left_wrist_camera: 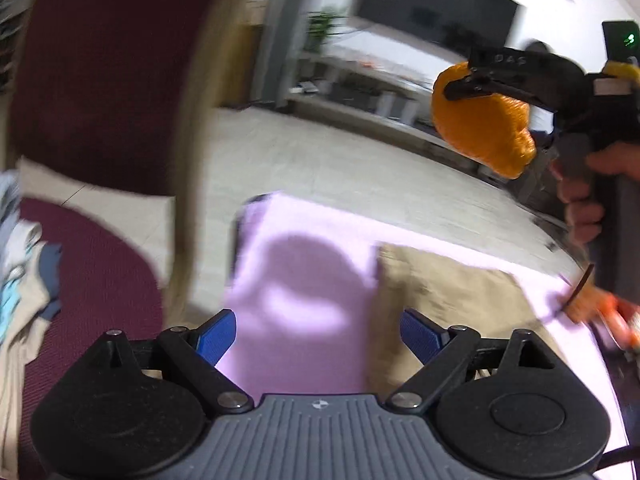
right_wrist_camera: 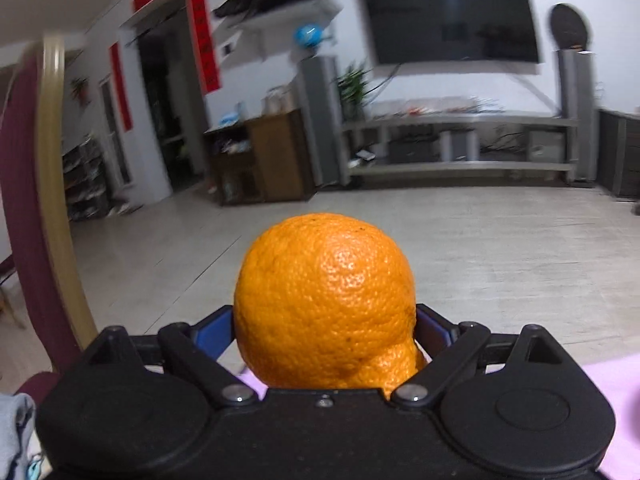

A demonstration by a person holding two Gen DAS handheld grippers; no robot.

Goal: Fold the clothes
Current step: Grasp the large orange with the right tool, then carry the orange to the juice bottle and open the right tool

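Dim indoor light, motion blur, fisheye-warped edges, glaring television

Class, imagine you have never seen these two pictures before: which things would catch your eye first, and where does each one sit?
The orange stands out at once: it fills the middle of the right wrist view, clamped in the right gripper and held up in the air. Next comes the pink cloth spread under the open, empty left gripper, with a folded tan garment lying on it to the right. At far left is a dark red chair.
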